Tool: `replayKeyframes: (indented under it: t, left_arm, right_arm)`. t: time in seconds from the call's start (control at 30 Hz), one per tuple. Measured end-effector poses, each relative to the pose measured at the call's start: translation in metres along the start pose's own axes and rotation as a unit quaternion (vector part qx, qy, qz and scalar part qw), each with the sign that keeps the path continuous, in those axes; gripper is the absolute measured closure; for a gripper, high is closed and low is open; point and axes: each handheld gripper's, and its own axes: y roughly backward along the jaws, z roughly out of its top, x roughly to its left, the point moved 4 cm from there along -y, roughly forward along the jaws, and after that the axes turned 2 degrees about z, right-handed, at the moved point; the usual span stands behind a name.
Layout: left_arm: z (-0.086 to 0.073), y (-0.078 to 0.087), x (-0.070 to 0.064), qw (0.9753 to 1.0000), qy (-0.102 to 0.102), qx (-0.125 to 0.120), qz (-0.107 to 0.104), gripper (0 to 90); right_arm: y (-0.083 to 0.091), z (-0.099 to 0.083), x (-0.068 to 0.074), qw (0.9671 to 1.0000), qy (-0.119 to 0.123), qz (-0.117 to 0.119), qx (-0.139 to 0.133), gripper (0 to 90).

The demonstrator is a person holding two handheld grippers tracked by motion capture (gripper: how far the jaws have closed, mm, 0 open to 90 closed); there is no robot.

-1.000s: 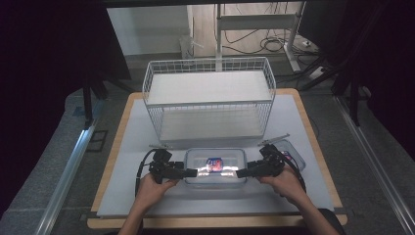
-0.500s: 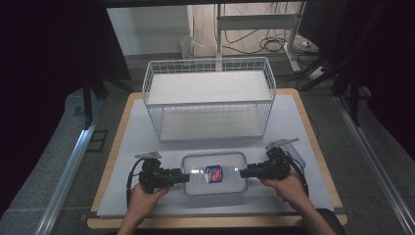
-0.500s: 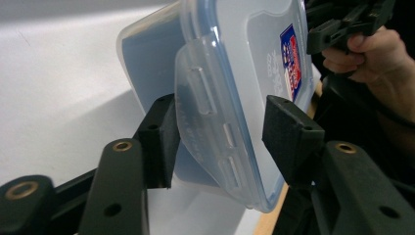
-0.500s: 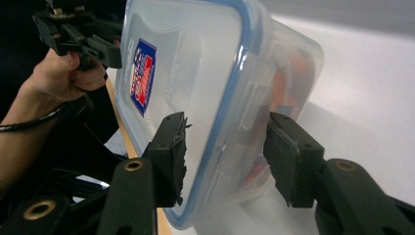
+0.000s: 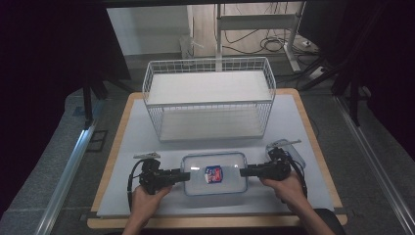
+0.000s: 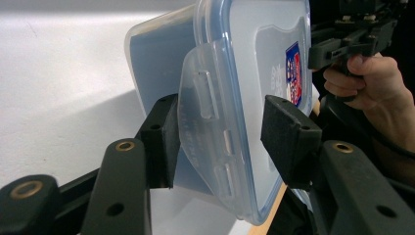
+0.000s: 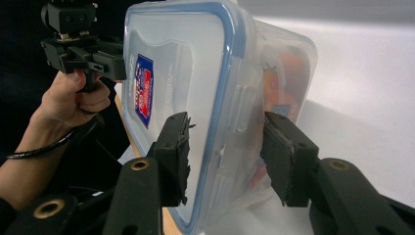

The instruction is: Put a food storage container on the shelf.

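High view first: a clear plastic box with a blue-rimmed lid lies flat on the white table top, close to the person's edge, with a gripper at each short end. The left gripper and the right gripper face each other across it, probably so that the box can be steadied or lifted level from both ends at once.

Left gripper view shows the jaws spread on either side of the lid's end latch; one pad sits against the latch flap, the other stands a little off the lid, so nothing is pinched yet. Right gripper view shows the same at the far end: its jaws stand apart around the box's edge and its latch, not squeezing.

A small red and blue label sits on the lid. Through the clear wall, the right gripper view shows something orange-red inside; what it is cannot be told.

Beyond the box stands a white wire basket holding nothing visible, and a second clear tub sits behind the right hand.
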Motion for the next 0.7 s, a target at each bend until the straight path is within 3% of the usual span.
replayKeyframes:
  t: [0.17, 0.37, 0.7]
  left_arm:
    - [0.005, 0.001, -0.004, 0.9997, -0.010, -0.004, 0.021, 50.1]
    - [0.010, 0.001, -0.005, 0.9997, -0.010, -0.008, 0.021, 50.1]
    - [0.038, 0.016, -0.021, 0.9980, -0.047, -0.028, 0.031, 50.1]
  right_arm:
    - [0.001, 0.003, 0.004, 0.9997, 0.019, -0.013, -0.012, 56.3]
    - [0.003, 0.006, 0.006, 0.9993, 0.025, -0.017, -0.020, 56.3]
    - [0.013, 0.027, 0.018, 0.9979, 0.047, -0.014, -0.042, 56.2]
